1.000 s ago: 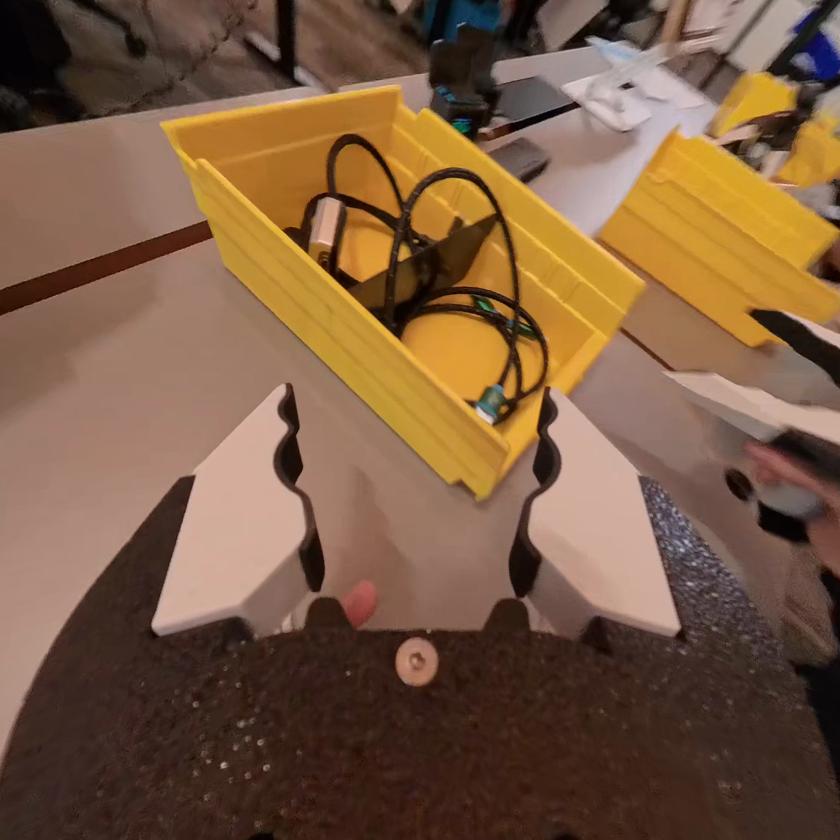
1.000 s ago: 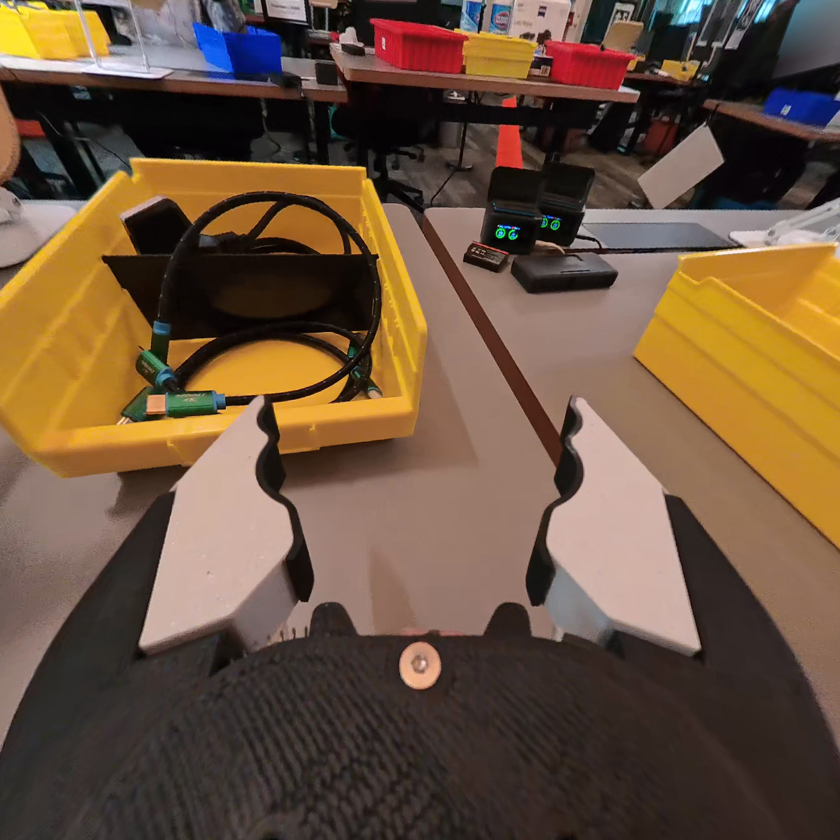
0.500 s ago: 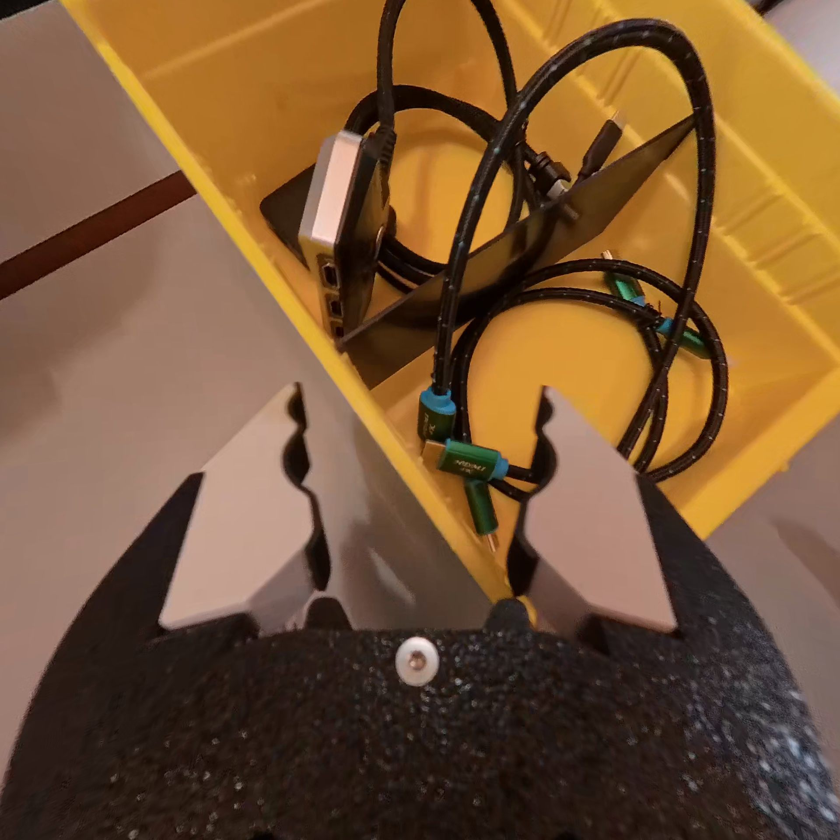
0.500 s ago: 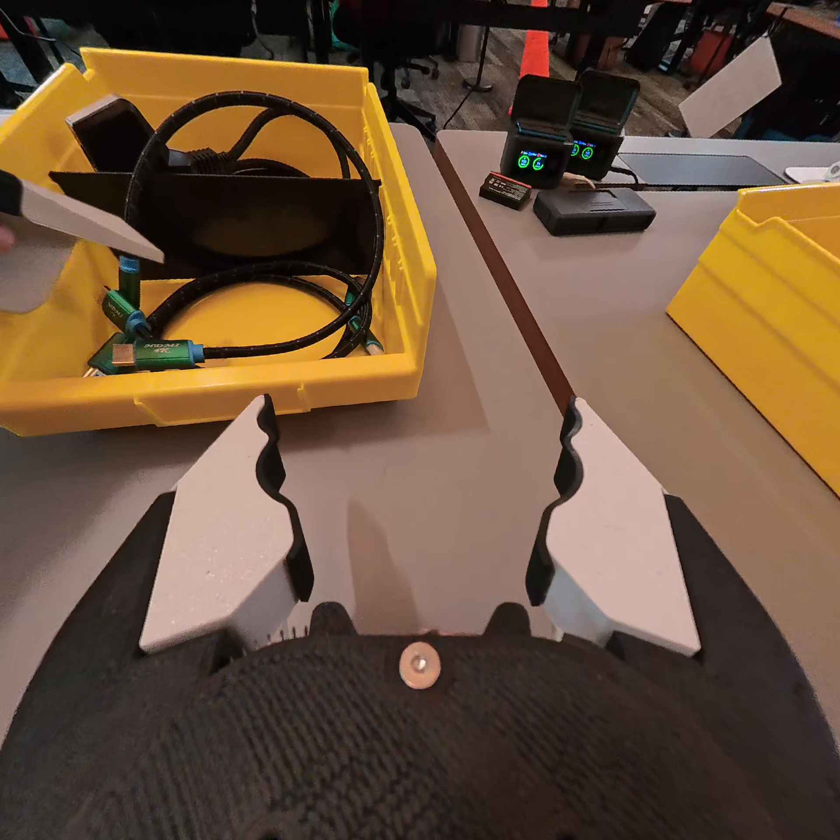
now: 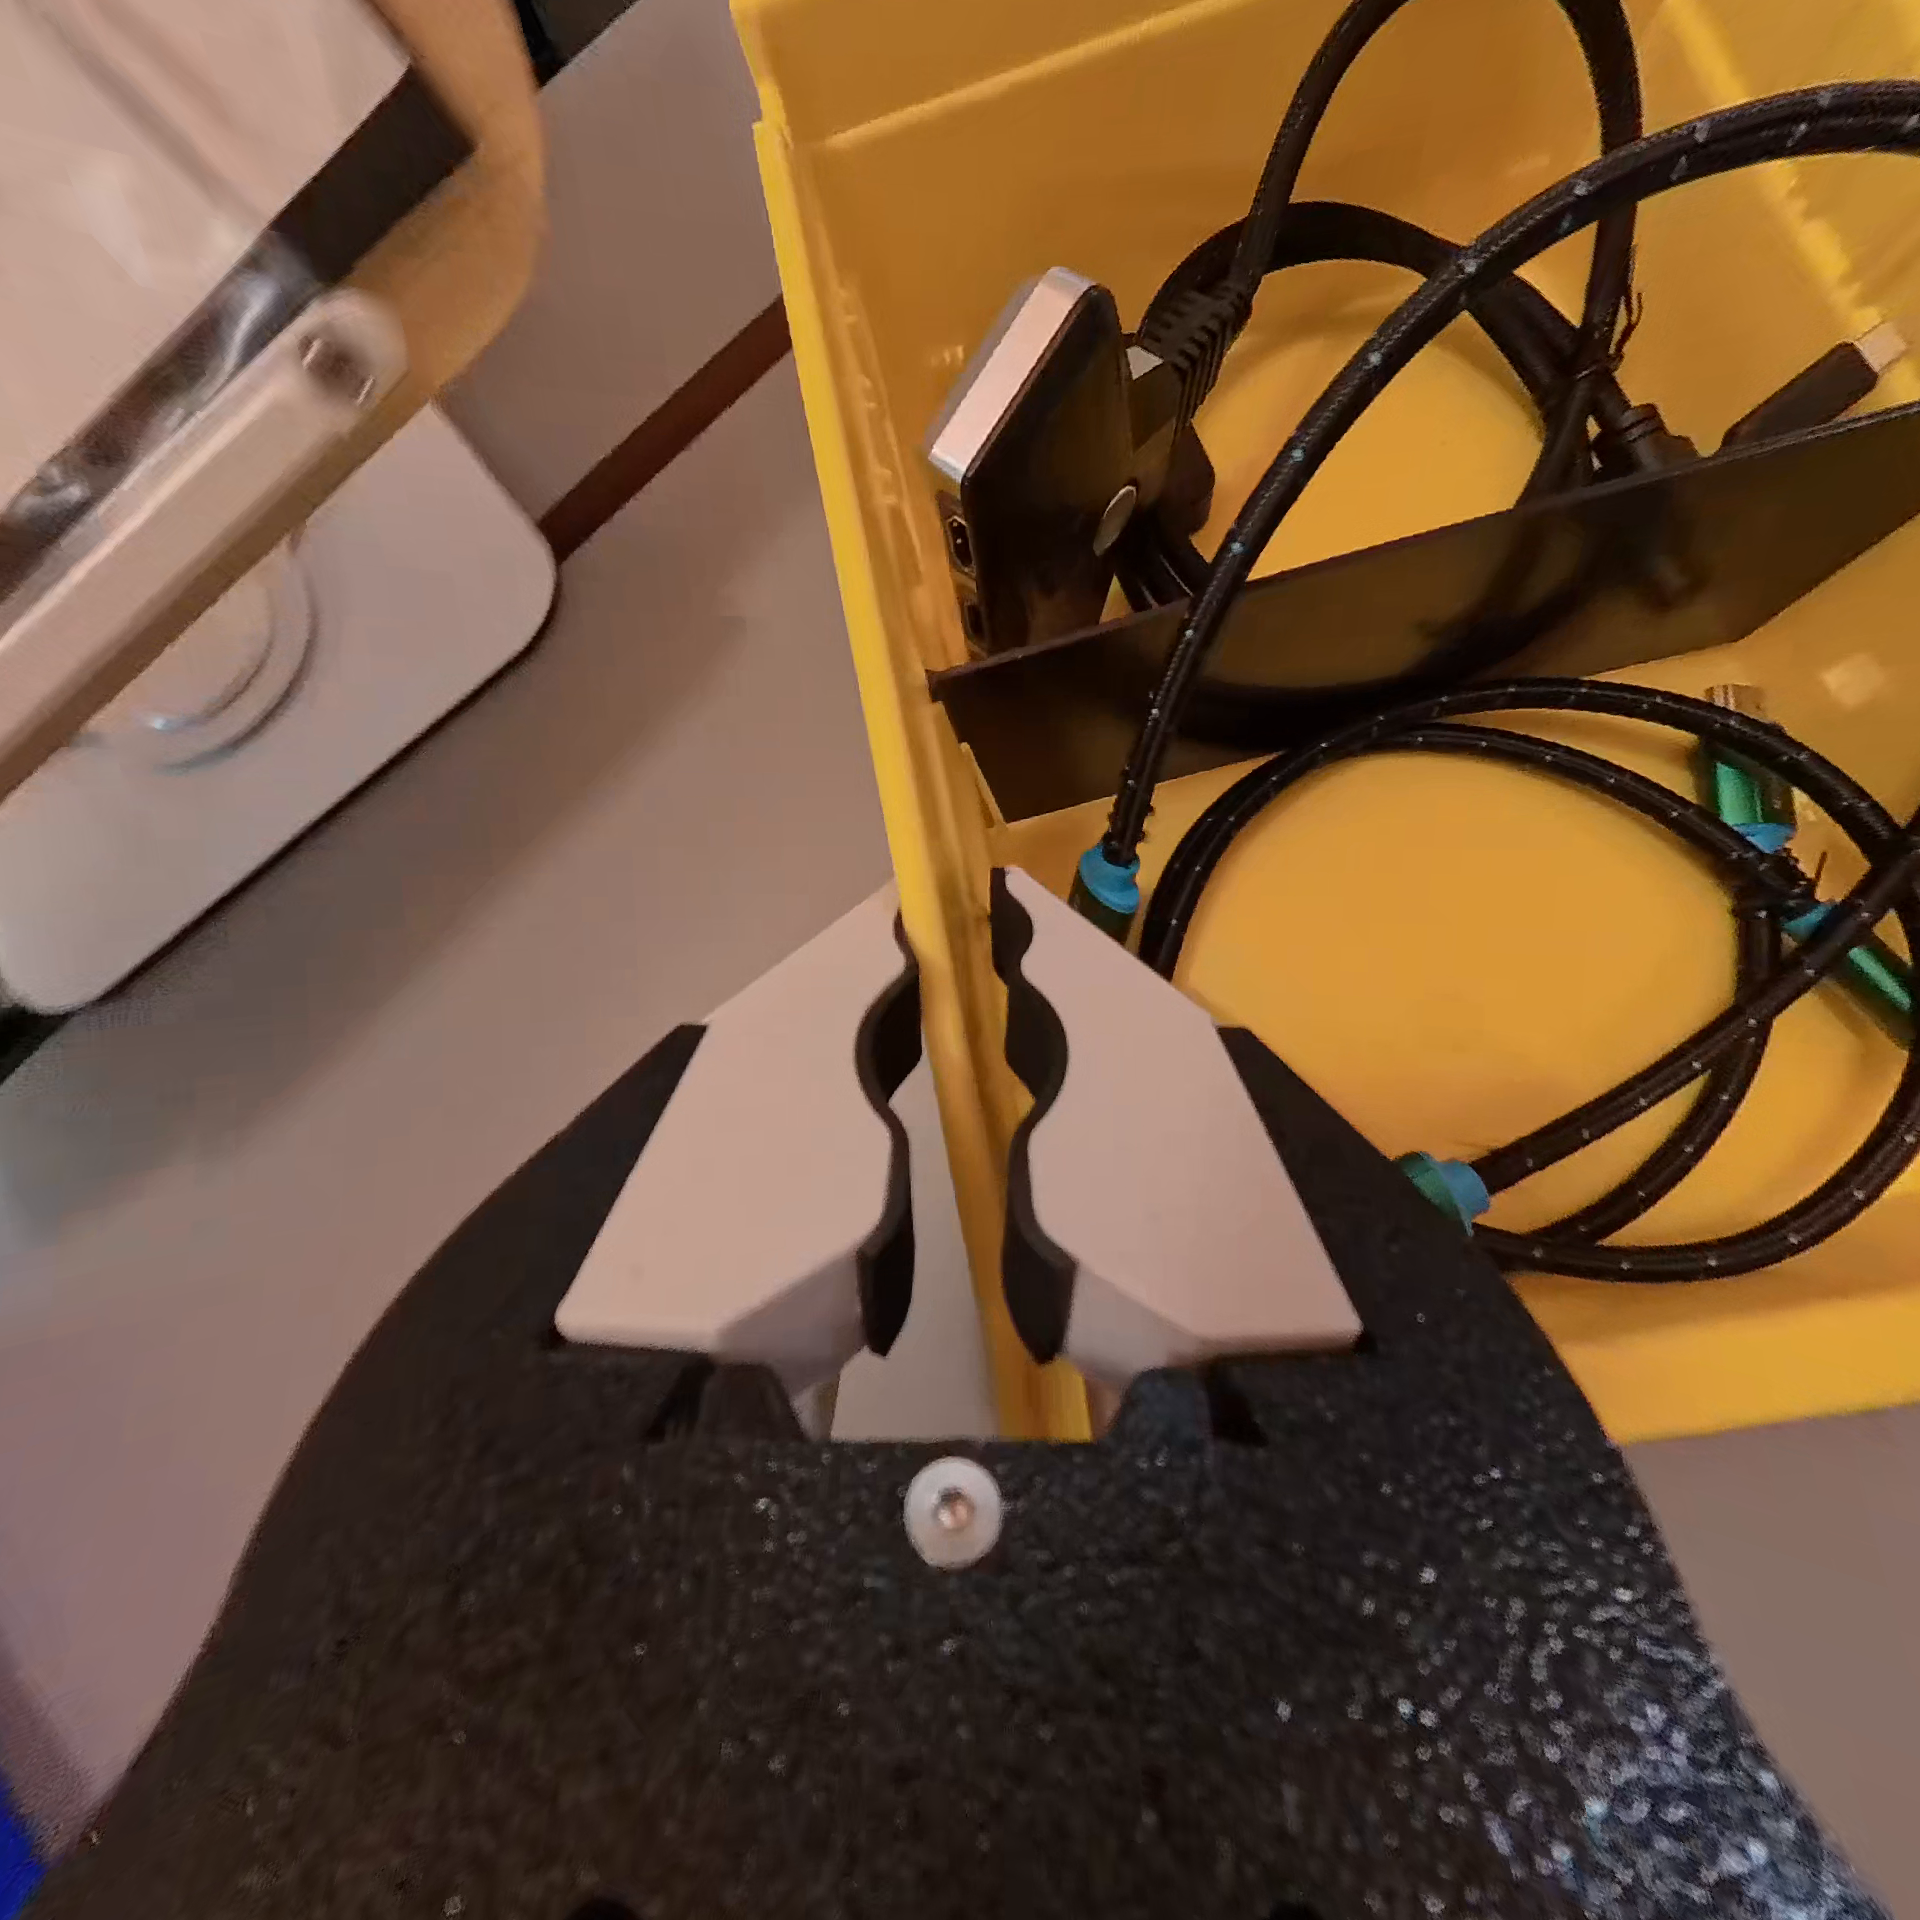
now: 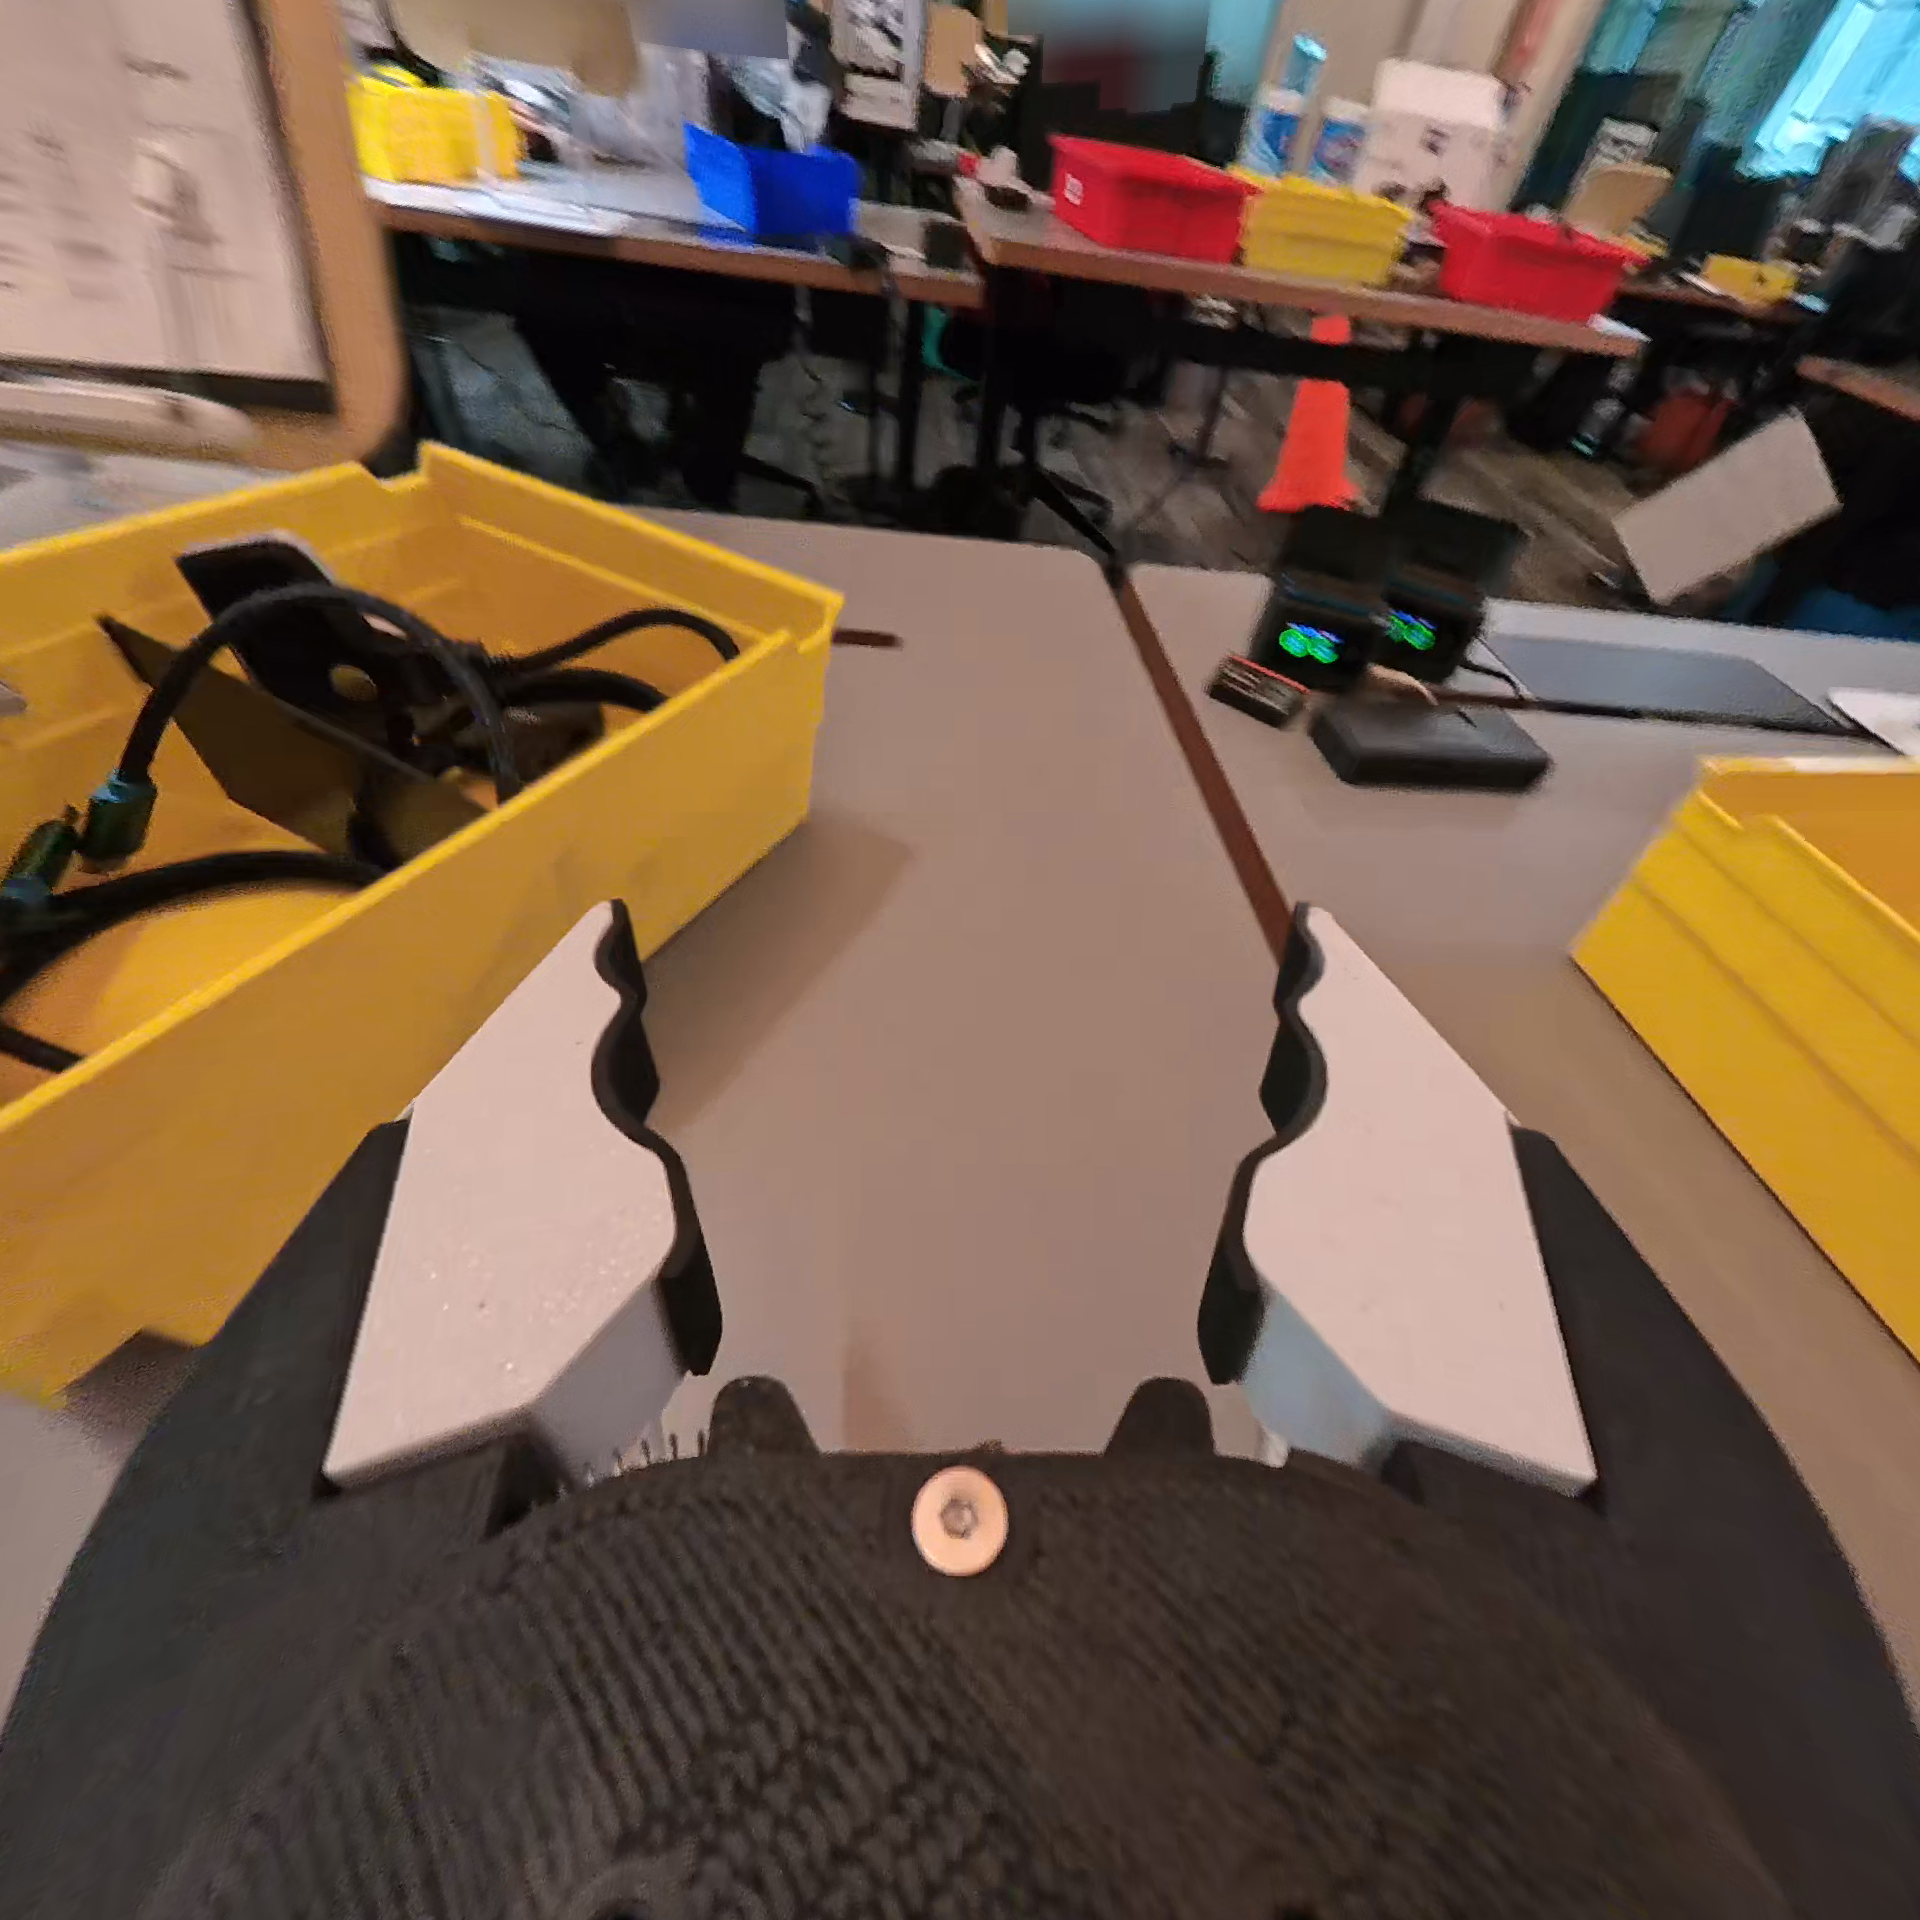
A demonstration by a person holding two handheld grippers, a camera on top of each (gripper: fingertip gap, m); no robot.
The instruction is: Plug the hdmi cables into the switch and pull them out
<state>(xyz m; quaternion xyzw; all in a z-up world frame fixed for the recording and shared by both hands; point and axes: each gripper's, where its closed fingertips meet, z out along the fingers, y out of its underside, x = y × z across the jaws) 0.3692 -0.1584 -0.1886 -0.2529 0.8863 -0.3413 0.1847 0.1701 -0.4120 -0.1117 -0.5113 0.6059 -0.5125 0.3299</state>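
Observation:
A yellow bin (image 5: pixel 862 520) holds a silver and black switch (image 5: pixel 1039 457) standing on edge behind a black divider (image 5: pixel 1455 613). Black braided HDMI cables (image 5: pixel 1455 748) with green plugs (image 5: pixel 1439 1184) lie coiled in it. My left gripper (image 5: pixel 948 904) is shut on the bin's left wall, one finger inside and one outside. In the right wrist view the bin (image 6: pixel 416 997) sits at the left with the switch (image 6: pixel 260 582) and the cables (image 6: pixel 208 644) in it. My right gripper (image 6: pixel 956 925) is open and empty above the bare table, to the right of the bin.
A white stand with a tan frame (image 5: pixel 260 644) sits left of the bin. A second yellow bin (image 6: pixel 1766 956) stands at the right. A black box (image 6: pixel 1423 743) and two small chargers with green lights (image 6: pixel 1320 634) lie at the back right. Grey table lies between the bins.
My left gripper has moved onto the bin's left wall and closed on it. The bin now sits turned and nearer in the right wrist view. My right gripper stays open.

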